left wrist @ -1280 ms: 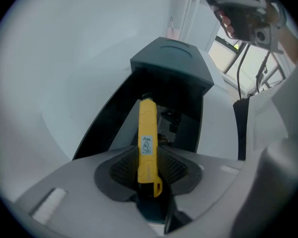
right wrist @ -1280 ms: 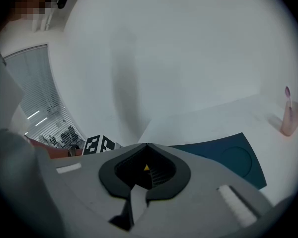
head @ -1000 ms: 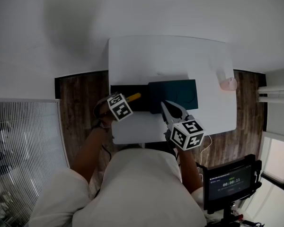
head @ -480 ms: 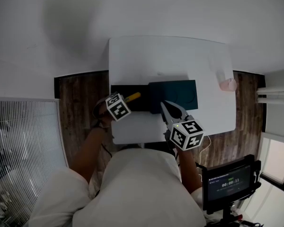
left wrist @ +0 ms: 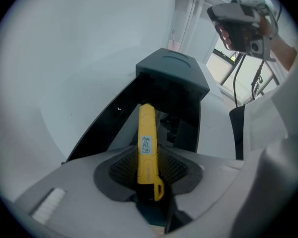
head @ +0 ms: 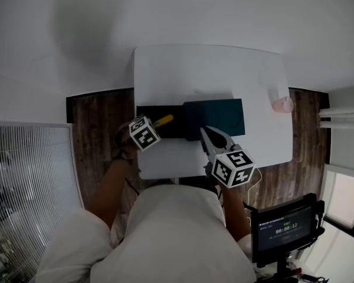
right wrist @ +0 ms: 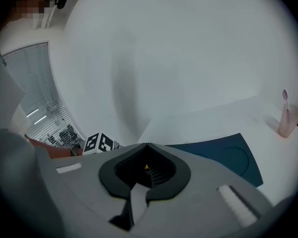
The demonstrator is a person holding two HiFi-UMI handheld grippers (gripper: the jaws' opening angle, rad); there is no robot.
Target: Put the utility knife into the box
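Note:
A yellow utility knife (left wrist: 147, 148) sticks forward from my left gripper (left wrist: 147, 158), whose jaws are shut on its rear end. Its tip hangs over the open black box (left wrist: 114, 128) on the white table (head: 224, 69). In the head view the knife (head: 164, 121) lies over the box (head: 156, 135), with the left gripper (head: 154, 126) at the box's near left. The dark teal lid (head: 215, 118) stands at the box's right side. My right gripper (head: 207, 132) hovers near the lid's front edge, shut, with nothing in it (right wrist: 146, 145).
A pink object (head: 282, 104) stands at the table's right edge. A screen on a stand (head: 285, 227) is at the lower right, beside the person's body. Dark wood floor (head: 100, 122) flanks the table, and a slatted panel (head: 29, 175) is at the left.
My left gripper has drifted slightly left with the knife still in it. The right gripper has stayed where it was.

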